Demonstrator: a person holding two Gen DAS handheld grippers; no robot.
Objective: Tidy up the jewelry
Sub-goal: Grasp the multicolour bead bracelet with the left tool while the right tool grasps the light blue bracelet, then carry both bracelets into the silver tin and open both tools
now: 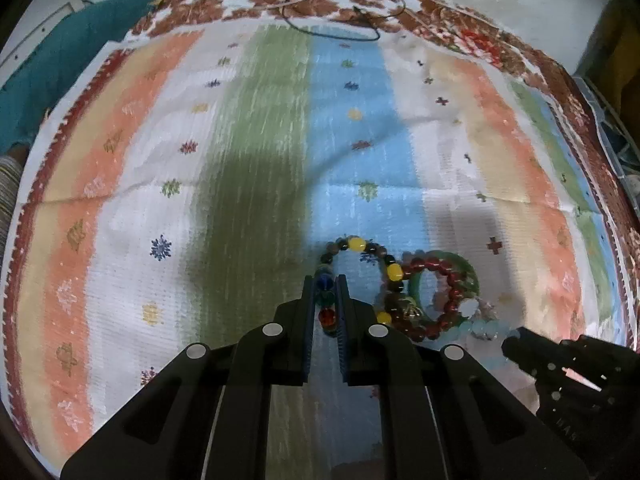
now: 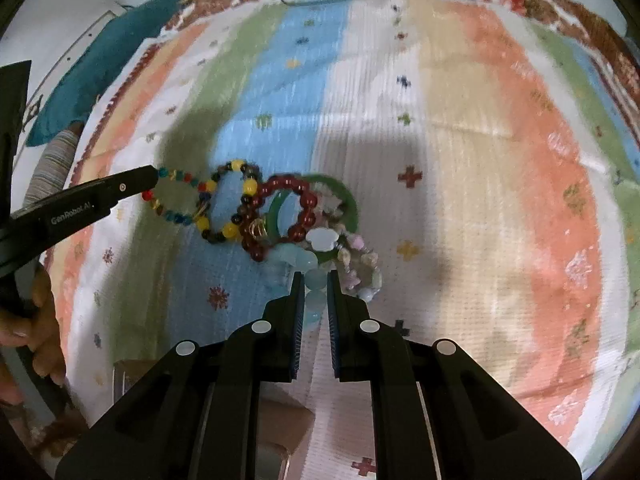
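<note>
A heap of bracelets lies on a striped cloth. My left gripper is shut on a multicolour bead bracelet, which also shows in the right wrist view. My right gripper is shut on a pale blue bead bracelet. Beside them lie a dark bracelet with yellow beads, a dark red bead bracelet, a green bangle and a pastel flower bracelet. The heap also shows in the left wrist view, with the red bracelet and green bangle.
The striped cloth has a red floral border at the back. A thin dark cord lies near the far edge. A teal cloth lies at the far left. A cardboard box sits under my right gripper.
</note>
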